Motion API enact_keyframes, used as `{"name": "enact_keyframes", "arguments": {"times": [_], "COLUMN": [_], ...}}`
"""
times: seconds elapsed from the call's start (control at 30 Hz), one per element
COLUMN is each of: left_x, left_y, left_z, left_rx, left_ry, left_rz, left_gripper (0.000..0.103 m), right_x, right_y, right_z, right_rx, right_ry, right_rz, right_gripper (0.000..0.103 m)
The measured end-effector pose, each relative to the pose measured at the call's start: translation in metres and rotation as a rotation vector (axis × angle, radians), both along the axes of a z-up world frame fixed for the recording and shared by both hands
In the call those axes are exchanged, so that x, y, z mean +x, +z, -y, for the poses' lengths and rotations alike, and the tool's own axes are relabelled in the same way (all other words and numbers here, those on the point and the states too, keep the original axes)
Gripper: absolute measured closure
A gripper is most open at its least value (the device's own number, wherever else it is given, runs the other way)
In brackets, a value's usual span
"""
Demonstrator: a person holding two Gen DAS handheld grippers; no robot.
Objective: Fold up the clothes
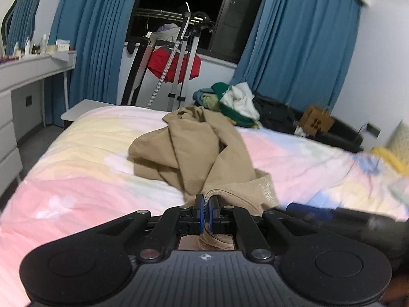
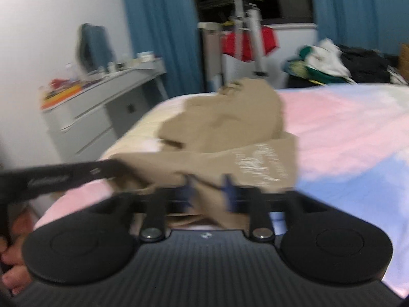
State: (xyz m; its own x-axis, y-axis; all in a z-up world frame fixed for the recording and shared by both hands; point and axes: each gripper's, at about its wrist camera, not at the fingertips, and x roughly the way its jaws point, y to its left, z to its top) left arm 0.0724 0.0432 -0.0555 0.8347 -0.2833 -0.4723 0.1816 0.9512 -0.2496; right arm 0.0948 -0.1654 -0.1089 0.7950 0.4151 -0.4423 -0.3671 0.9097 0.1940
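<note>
A tan garment [image 1: 194, 151] lies crumpled on the pastel bedspread [image 1: 84, 168]. My left gripper [image 1: 206, 204] is shut on the garment's ribbed edge at the near end. In the blurred right wrist view the same tan garment [image 2: 230, 128] stretches away from me, and my right gripper [image 2: 208, 186] has its jaws partly apart with a fold of the cloth lying between them. The left gripper shows there as a dark bar [image 2: 58, 179] at the left, holding the cloth's edge. The right gripper appears blurred in the left wrist view [image 1: 332, 215].
A pile of green, white and black clothes [image 1: 237, 102] sits beyond the bed's far side. A drying rack with a red cloth [image 1: 176, 66] stands by the window. A white dresser [image 1: 23, 81] is at the left. A paper bag [image 1: 317, 121] is at the right.
</note>
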Motion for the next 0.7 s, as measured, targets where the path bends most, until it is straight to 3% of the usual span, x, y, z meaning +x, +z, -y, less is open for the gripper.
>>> {"name": "enact_keyframes", "arguments": {"times": [0.03,0.17,0.33,0.47,0.57,0.63,0.67,0.7], "left_x": [-0.002,-0.007,-0.014,-0.018,-0.016,-0.019,-0.019,-0.02], "left_y": [0.002,0.006,0.01,0.014,0.015,0.015,0.016,0.016], "left_z": [0.0,0.002,0.003,0.002,0.001,0.004,0.004,0.003], "left_rx": [-0.008,0.0,0.01,-0.001,-0.032,-0.006,-0.008,-0.013], "left_ry": [-0.006,-0.003,0.003,0.008,0.005,0.007,0.007,0.007], "left_rz": [0.007,0.036,0.074,0.094,0.087,0.104,0.108,0.111], "left_gripper": [0.099,0.099,0.099,0.099,0.099,0.099,0.099,0.099], "right_x": [-0.009,-0.012,0.016,0.032,0.035,0.035,0.035,0.034], "right_y": [0.001,0.001,-0.017,-0.037,-0.06,-0.07,-0.073,-0.076], "right_z": [-0.006,-0.028,-0.011,0.027,0.052,0.055,0.054,0.052], "right_rx": [-0.011,-0.083,0.026,0.169,0.3,0.35,0.368,0.388], "right_ry": [0.019,-0.023,-0.2,-0.375,-0.432,-0.446,-0.445,-0.435], "right_rz": [0.025,0.081,0.005,-0.126,-0.223,-0.276,-0.292,-0.301], "right_gripper": [0.023,0.023,0.023,0.023,0.021,0.021,0.025,0.036]}}
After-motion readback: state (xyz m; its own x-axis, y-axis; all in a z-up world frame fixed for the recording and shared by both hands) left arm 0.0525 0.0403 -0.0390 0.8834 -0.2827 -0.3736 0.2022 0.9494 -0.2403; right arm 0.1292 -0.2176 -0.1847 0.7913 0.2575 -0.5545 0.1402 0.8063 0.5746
